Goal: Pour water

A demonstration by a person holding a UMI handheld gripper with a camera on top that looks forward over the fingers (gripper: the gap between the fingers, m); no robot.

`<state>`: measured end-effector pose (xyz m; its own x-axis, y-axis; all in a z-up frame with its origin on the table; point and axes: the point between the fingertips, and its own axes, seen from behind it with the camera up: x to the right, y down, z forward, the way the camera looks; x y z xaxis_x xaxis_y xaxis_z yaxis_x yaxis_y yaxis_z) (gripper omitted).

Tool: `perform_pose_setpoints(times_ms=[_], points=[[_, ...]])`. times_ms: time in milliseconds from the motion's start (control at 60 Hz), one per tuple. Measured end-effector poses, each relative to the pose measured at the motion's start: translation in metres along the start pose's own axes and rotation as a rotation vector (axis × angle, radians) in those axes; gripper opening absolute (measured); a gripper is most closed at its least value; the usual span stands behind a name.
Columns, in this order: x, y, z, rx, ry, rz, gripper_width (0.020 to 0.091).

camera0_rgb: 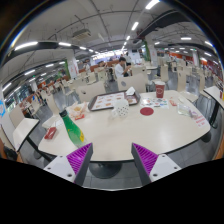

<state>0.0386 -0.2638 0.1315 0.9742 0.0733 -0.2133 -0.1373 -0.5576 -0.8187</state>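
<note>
My gripper (113,160) is open, its purple pads (80,160) spread wide with nothing between them. It hovers off the near edge of a round white table (110,135). Well beyond the fingers a red cup (159,90) stands upright at the far right of the table. A small clear container (122,109) stands near the table's middle, and a flat red disc (147,111) lies just to its right. All of these are far from the fingers.
A dark tray (108,100) holding white items sits at the table's far side. A yellow-green packet (75,122) and a red item (50,132) lie left, small items (195,115) right. White chairs (20,130) ring the table. A person (120,70) stands behind.
</note>
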Motion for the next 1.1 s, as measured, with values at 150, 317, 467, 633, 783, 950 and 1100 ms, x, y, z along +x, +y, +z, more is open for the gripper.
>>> perform_pose_setpoints(times_ms=[150, 317, 467, 633, 783, 950, 1100], points=[[0.028, 0.006, -0.011, -0.005, 0.024, -0.01, 0.0788], [0.03, 0.008, -0.003, -0.006, 0.031, -0.075, 0.0785], [0.015, 0.02, 0.01, -0.001, 0.019, -0.099, 0.0787], [-0.039, 0.037, 0.036, 0.055, -0.056, -0.161, 0.0787], [-0.093, 0.036, 0.079, 0.123, -0.091, -0.194, 0.0786], [-0.141, 0.021, 0.125, 0.18, -0.085, -0.212, 0.0786], [-0.149, 0.0, 0.168, 0.239, -0.007, -0.194, 0.0765]])
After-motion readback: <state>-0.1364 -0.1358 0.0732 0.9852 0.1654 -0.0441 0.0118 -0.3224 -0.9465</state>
